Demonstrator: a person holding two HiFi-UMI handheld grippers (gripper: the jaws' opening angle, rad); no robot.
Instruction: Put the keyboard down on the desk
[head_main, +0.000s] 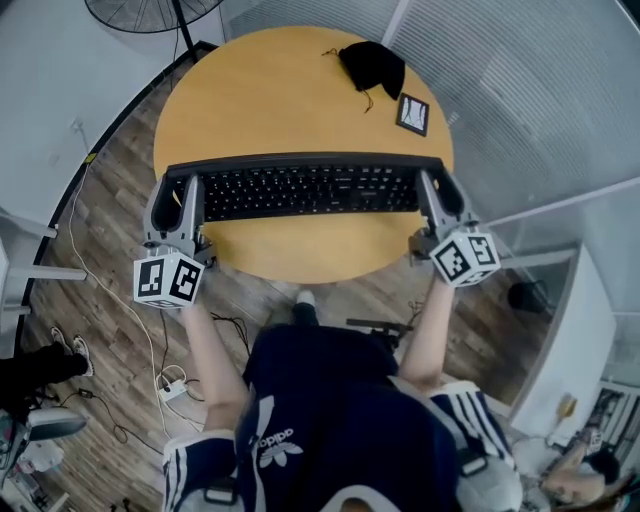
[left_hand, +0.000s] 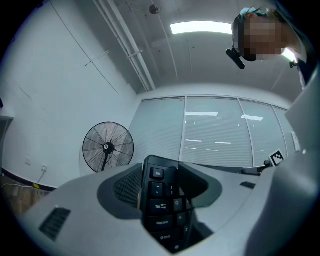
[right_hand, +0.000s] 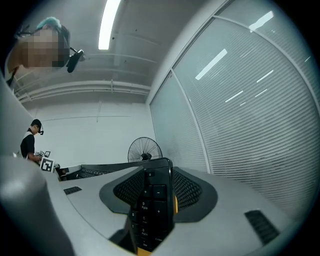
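Round wooden counter (head_main: 290, 100) carries a black pouch (head_main: 372, 65) at its far side, contents hidden. Over the near half, the black keyboard (head_main: 310, 188) spans between the left tool (head_main: 186, 200) and right tool (head_main: 432, 198), each clenched on one end. It looks rigid, light and plastic-slick; level end grips suit it.

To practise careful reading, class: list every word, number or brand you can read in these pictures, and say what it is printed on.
"Esc", "Tab", "Caps Lock", "Q", "A": on the keyboard's left end.
"9 PgUp", "3 PgDn", "+": on its right end.
"adidas", upside down: on the person's shirt.
Rest of the keyboard, seen in the head view: too small to read.
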